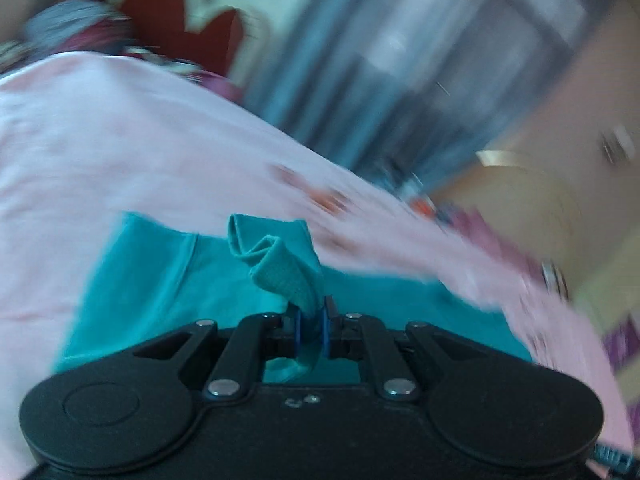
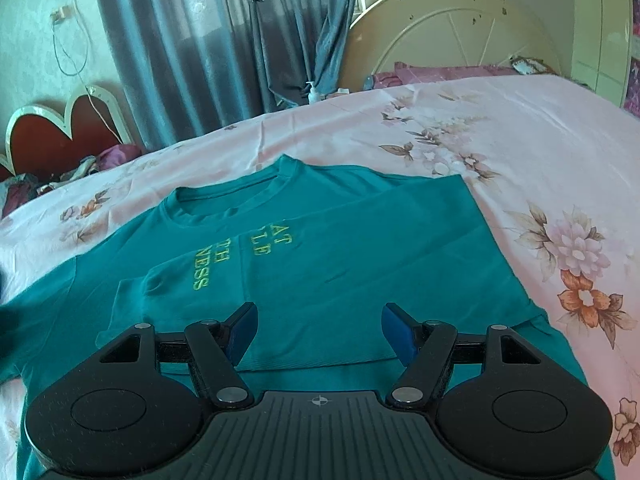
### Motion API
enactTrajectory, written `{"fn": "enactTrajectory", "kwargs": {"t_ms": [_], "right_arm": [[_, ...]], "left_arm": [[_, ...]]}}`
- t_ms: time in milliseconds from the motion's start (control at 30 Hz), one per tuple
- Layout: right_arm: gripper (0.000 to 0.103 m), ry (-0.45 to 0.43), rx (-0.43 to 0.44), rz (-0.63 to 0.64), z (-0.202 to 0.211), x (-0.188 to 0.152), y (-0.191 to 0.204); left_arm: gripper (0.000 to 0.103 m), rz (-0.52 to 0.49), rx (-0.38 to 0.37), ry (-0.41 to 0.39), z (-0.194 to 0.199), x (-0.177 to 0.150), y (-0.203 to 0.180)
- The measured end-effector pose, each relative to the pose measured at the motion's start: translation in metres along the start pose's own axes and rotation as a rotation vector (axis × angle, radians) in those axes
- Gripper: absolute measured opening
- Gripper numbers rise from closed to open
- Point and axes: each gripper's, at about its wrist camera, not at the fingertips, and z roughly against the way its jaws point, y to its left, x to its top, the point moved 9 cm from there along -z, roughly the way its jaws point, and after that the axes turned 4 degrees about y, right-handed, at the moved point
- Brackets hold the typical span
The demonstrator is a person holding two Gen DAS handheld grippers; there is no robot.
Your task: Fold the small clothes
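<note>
Left tool (image 1: 311, 330): clenched on a bunched strip of the teal T-shirt (image 1: 192, 276), hem or sleeve edge, cannot tell which. The cloth rises out of the pinch straight ahead of the tips, with the rest of the shirt spread just below and beyond. View blurred.

Right tool (image 2: 319, 330): released, tips wide apart, holding nothing. It hovers over the near edge of the teal T-shirt (image 2: 352, 248).

The shirt lies flat on the bed (image 2: 520, 128), long axis running away from the right tool, collar at the far end. The right side is already folded in over the lettering (image 2: 240, 258).

Judgement: the unfolded side lies left of the right tool, so the left tool, already gripping, is placed to carry it across.

Beyond: curtains (image 2: 224, 32), round headboard (image 2: 452, 28).
</note>
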Motion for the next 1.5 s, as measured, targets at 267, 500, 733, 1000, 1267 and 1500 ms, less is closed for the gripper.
{"fn": "enactTrajectory", "kwargs": {"t_ms": [267,500,733,1000,1267,1500], "right_arm": [[0.069,0.004,0.053,-0.067,0.005,0.003,-0.041],[0.069,0.027,0.119,-0.115,0.005,0.006,-0.063],[0.069,0.042,0.222,-0.09,-0.003,0.011,-0.034],[0.046,0.143,0.405,-0.067,-0.037,0.0,0.044],[0.046,0.245,0.412,-0.155,-0.077,-0.009,0.076],[0.006,0.221,0.351,-0.131,-0.086,-0.003,0.085]], "left_arm": [[0.009,-0.277,-0.083,0.161,-0.069,-0.062,-0.144],[0.036,-0.37,-0.102,0.279,-0.105,-0.116,-0.19],[0.065,-0.362,-0.028,0.163,-0.048,-0.108,-0.156],[0.053,-0.169,0.218,0.119,0.027,-0.087,-0.009],[0.049,-0.122,0.201,0.144,0.015,-0.077,0.029],[0.043,-0.154,0.182,0.138,0.0,-0.068,0.03]]}}
